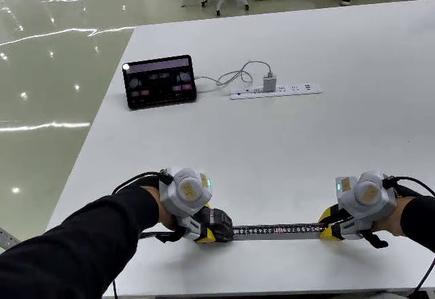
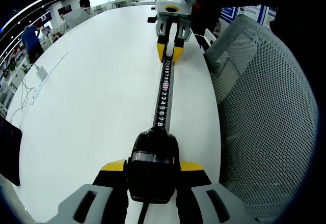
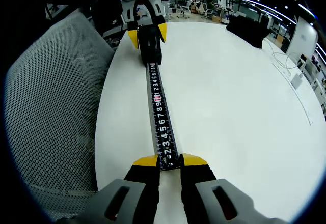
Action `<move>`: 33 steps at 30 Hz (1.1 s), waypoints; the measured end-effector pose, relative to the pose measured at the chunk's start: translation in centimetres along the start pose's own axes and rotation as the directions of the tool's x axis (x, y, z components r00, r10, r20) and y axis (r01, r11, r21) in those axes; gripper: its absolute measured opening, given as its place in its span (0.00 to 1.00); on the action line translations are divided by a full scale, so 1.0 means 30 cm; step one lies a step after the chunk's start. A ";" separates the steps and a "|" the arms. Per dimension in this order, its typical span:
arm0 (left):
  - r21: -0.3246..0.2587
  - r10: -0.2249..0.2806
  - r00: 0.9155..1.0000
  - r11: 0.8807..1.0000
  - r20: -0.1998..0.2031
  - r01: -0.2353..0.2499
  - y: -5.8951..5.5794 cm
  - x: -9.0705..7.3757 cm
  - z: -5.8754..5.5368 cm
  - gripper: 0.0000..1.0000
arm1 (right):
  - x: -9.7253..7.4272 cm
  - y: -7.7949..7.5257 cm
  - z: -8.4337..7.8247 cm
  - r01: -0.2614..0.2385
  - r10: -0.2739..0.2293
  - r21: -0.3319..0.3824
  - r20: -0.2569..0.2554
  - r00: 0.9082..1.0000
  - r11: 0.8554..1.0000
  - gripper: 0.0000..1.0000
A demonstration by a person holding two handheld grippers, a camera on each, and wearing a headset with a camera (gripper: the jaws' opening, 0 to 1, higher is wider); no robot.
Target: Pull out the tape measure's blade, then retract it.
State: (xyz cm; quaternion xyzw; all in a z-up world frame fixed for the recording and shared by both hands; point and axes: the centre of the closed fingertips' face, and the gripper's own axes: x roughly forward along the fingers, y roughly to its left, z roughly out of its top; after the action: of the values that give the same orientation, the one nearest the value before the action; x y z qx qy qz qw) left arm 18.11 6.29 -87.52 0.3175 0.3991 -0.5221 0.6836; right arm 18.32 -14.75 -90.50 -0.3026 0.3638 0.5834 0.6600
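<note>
While the left gripper (image 1: 207,234) is clamping the tape measure (image 1: 219,224) by its black case (image 2: 153,165), held between yellow-tipped jaws, the right gripper (image 1: 331,232) is pinching the free end of the blade (image 1: 275,230), its jaws drawn in against the strip's two edges. Case and blade are lying close to the near edge of the white counter (image 1: 306,143). The blade's long axis is running parallel to that edge, from the case on the left out to the tip on the right, numbered face up. By the look of it, the case is going to feel compact, rigid and fairly weighty, so gripping it across its flat sides is serving well. The blade is looking like thin, springy steel, stiff along its length yet liable to kink or whip back, so the tip is the place to be holding it, and feeding it home under control is seeming wiser than letting go.
</note>
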 end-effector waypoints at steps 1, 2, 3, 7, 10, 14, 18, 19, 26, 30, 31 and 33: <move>0.000 0.000 1.000 1.000 0.000 0.000 -0.001 -0.001 0.000 0.32 | -0.001 0.000 -0.001 0.001 -0.001 0.002 0.001 1.000 1.000 0.10; -0.001 0.001 1.000 1.000 0.000 -0.001 -0.001 -0.001 0.000 0.32 | -0.002 -0.001 -0.003 0.001 -0.001 0.003 0.001 1.000 1.000 0.10; -0.002 0.001 1.000 1.000 0.001 -0.001 0.000 0.000 0.001 0.32 | -0.003 -0.001 -0.004 0.001 -0.001 0.005 0.000 1.000 1.000 0.10; -0.004 0.002 1.000 1.000 0.000 -0.002 0.000 0.001 0.001 0.32 | -0.008 -0.004 -0.012 0.002 -0.002 0.006 -0.001 1.000 1.000 0.10; -0.008 0.002 1.000 1.000 0.002 -0.002 0.000 0.001 0.001 0.32 | -0.012 -0.006 -0.016 0.003 -0.003 0.009 -0.001 1.000 1.000 0.10; -0.004 0.003 1.000 1.000 0.000 -0.003 0.000 0.002 0.002 0.32 | -0.015 -0.005 -0.022 0.007 -0.007 0.012 -0.002 1.000 1.000 0.10; -0.005 0.003 1.000 1.000 0.001 -0.003 0.000 0.002 0.002 0.32 | -0.020 -0.003 -0.025 0.009 -0.009 0.017 -0.001 1.000 1.000 0.10; -0.003 0.004 1.000 1.000 0.001 -0.004 0.000 0.002 0.001 0.32 | -0.021 -0.003 -0.026 0.010 -0.010 0.018 0.000 1.000 1.000 0.10; -0.001 0.009 1.000 1.000 0.005 -0.009 0.000 0.002 0.001 0.32 | -0.028 0.001 -0.027 0.016 -0.016 0.019 0.001 1.000 1.000 0.10; 0.005 0.011 1.000 1.000 0.000 -0.011 -0.003 0.003 0.001 0.32 | -0.033 0.008 -0.024 0.021 -0.021 0.020 -0.001 1.000 1.000 0.10; 0.007 0.010 1.000 1.000 -0.003 -0.010 -0.004 0.002 0.001 0.32 | -0.035 0.009 -0.023 0.022 -0.022 0.021 0.000 1.000 1.000 0.10; 0.011 0.011 1.000 1.000 -0.007 -0.011 -0.003 0.003 0.000 0.32 | -0.038 0.011 -0.022 0.023 -0.023 0.029 0.004 1.000 0.999 0.11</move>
State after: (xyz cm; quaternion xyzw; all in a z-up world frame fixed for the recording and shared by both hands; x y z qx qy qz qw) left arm 18.03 6.22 -87.58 0.3250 0.3969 -0.5196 0.6833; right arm 17.84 -15.87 -89.92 -0.2959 0.3673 0.5712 0.6717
